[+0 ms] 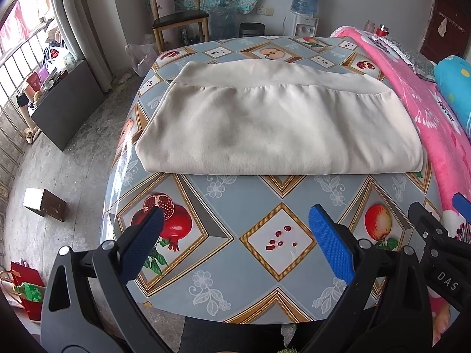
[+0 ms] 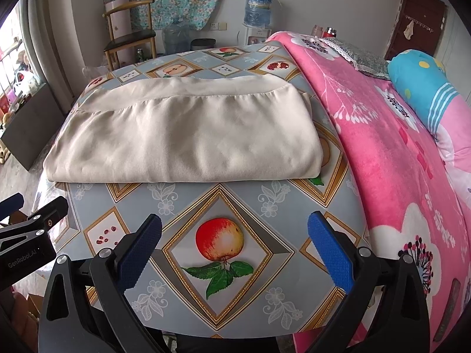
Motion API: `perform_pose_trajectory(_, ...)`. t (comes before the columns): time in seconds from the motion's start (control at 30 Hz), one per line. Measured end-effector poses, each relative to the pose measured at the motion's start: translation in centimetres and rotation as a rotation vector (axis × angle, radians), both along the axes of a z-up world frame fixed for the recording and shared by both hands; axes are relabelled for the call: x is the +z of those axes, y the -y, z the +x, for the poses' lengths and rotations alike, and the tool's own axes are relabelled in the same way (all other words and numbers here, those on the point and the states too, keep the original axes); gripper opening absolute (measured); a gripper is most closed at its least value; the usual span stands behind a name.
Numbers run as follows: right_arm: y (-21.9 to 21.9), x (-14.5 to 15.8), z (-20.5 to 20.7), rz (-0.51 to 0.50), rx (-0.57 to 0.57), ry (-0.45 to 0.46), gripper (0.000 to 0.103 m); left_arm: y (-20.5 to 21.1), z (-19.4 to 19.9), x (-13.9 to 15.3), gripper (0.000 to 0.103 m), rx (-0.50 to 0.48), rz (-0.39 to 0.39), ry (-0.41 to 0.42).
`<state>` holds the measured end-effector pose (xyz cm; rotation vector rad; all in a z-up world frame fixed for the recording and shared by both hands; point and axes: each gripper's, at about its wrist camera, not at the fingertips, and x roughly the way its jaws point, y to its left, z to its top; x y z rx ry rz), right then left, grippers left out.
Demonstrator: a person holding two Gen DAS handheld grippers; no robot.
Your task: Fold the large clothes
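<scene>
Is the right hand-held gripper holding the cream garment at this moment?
No, the right hand-held gripper is open over bare tablecloth, apart from the folded cream garment.

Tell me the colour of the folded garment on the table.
Plain cream, no pattern: the folded garment shows best in the left wrist view.

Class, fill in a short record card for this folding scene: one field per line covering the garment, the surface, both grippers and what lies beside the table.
garment: cream garment, folded into a flat rectangle, lying mid-table
surface: table with fruit-print cloth
left gripper: open, empty, near the table's front edge, clear of the garment
right gripper: open, empty, also short of the garment
to the right: pink floral blanket
background: wooden chair, water dispenser
</scene>
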<state>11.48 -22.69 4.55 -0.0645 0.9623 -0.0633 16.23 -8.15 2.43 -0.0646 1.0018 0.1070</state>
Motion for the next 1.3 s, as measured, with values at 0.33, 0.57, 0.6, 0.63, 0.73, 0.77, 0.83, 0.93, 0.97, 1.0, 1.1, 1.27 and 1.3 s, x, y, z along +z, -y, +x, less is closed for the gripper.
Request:
perform_pose_trajectory(0.33, -0.02, 0.03, -0.02, -0.001, -0.001, 0.0, 0.097, 0.08, 0.0, 0.12, 0.095, 0.004, 0.0, -0.002)
perform_pose_trajectory(0.57, 0.07, 0.08, -0.01, -0.002, -0.001, 0.0, 0.097, -0.14, -0.12, 0.2, 0.095, 0.008, -0.001, 0.0)
perform_pose_trajectory(0.6, -0.02, 0.06, -0.01, -0.001, 0.0, 0.0, 0.097, -0.19, -0.12, 0.22, 0.095, 0.008, -0.002, 0.001)
perform_pose_trajectory(0.63, -0.02, 0.07, -0.01, -0.002, -0.001, 0.0, 0.097, -0.26, -0.16, 0.24, 0.095, 0.008, -0.001, 0.001)
perform_pose_trajectory(0.73, 0.17, 0.17, 0.03, -0.004, 0.001, 0.002, 0.097, -0.15, -0.11, 0.21, 0.095, 0.007, 0.0, -0.001)
perform_pose_trajectory(0.77, 0.01, 0.14, 0.0, -0.003, 0.0, 0.001, 0.097, -0.18, -0.12, 0.21, 0.095, 0.007, -0.001, -0.001)
perform_pose_trajectory(0.83, 0.04, 0.15, -0.01, -0.003, 0.0, 0.001, 0.097, -0.14, -0.1, 0.21, 0.095, 0.008, 0.0, 0.001)
perform_pose_trajectory(0.93, 0.22, 0.26, 0.05, -0.003, 0.001, 0.002, 0.097, -0.18, -0.13, 0.21, 0.095, 0.008, 0.0, 0.001)
perform_pose_trajectory(0.97, 0.16, 0.24, 0.04, -0.004, 0.0, 0.001, 0.097, -0.15, -0.11, 0.2, 0.095, 0.008, 0.0, 0.001)
perform_pose_trajectory(1.0, 0.22, 0.26, 0.04, -0.004, 0.0, 0.001, 0.097, -0.15, -0.11, 0.2, 0.095, 0.008, 0.0, 0.0)
perform_pose_trajectory(1.1, 0.05, 0.22, 0.02, -0.005, 0.0, 0.002, 0.097, -0.25, -0.17, 0.23, 0.095, 0.007, 0.002, 0.002)
perform_pose_trajectory(1.27, 0.02, 0.16, 0.02, -0.005, 0.0, 0.002, 0.097, -0.22, -0.11, 0.31, 0.095, 0.007, 0.001, 0.001)
perform_pose_trajectory(1.3, 0.01, 0.14, 0.03, -0.005, 0.0, 0.001, 0.097, -0.18, -0.11, 0.3, 0.095, 0.007, 0.001, 0.001)
